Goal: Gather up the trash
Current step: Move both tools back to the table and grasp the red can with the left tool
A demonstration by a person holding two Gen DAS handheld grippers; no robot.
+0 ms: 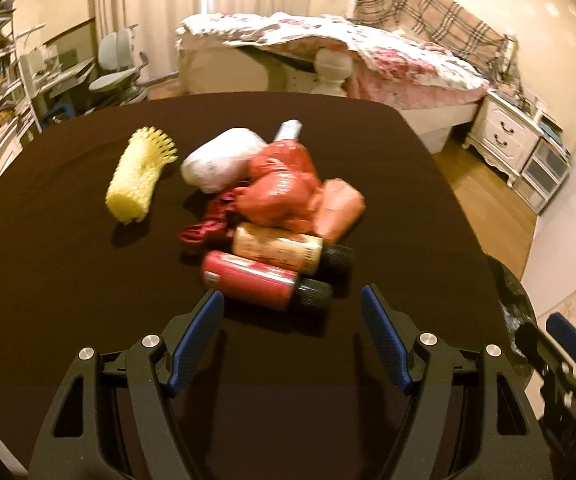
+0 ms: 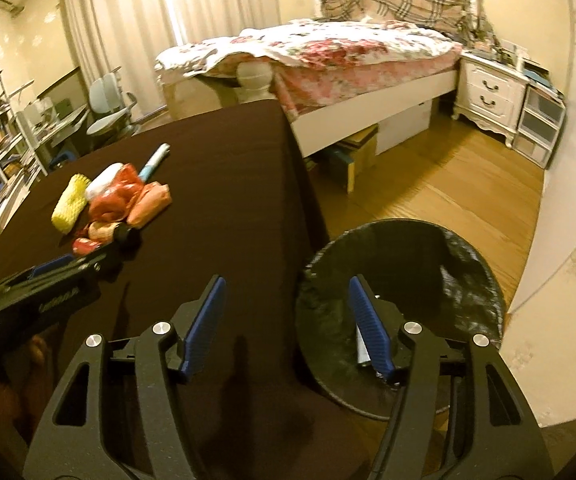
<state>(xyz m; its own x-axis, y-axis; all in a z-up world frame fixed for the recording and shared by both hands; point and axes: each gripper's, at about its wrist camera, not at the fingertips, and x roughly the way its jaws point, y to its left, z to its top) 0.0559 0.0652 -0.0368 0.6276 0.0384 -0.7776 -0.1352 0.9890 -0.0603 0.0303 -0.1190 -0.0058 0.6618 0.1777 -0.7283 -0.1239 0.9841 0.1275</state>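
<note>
item: trash heap on dark table (image 1: 68, 280), landmark for all entries below.

- red bottle (image 1: 256, 280), black cap: nearest edge of heap, lying flat, long axis crosswise to the left gripper (image 1: 291, 300), cap toward that gripper's right-hand jaw. it lies just ahead of the jaws and a little left of centre.
- tan bottle (image 1: 278, 252), black cap: just behind red bottle, parallel to it.
- red crumpled bag (image 1: 284, 188) and orange wrapper (image 1: 337, 210): heap centre, behind the bottles.
- white wad (image 1: 224, 160) and a tube (image 1: 288, 130): far side of heap.
- yellow foam net (image 1: 138, 182): left of heap, apart from it.
- black-lined bin (image 2: 467, 264): right of heap, off the table edge, on the floor.

left gripper: released, jaws wide, nothing between; the nearer tool to the heap.
right gripper (image 2: 284, 304): released, nothing between; over the table edge and bin rim, well apart from heap.

labels: print on both bottles, blurred, unreadable. embossed lettering on a gripper body, not legible.
</note>
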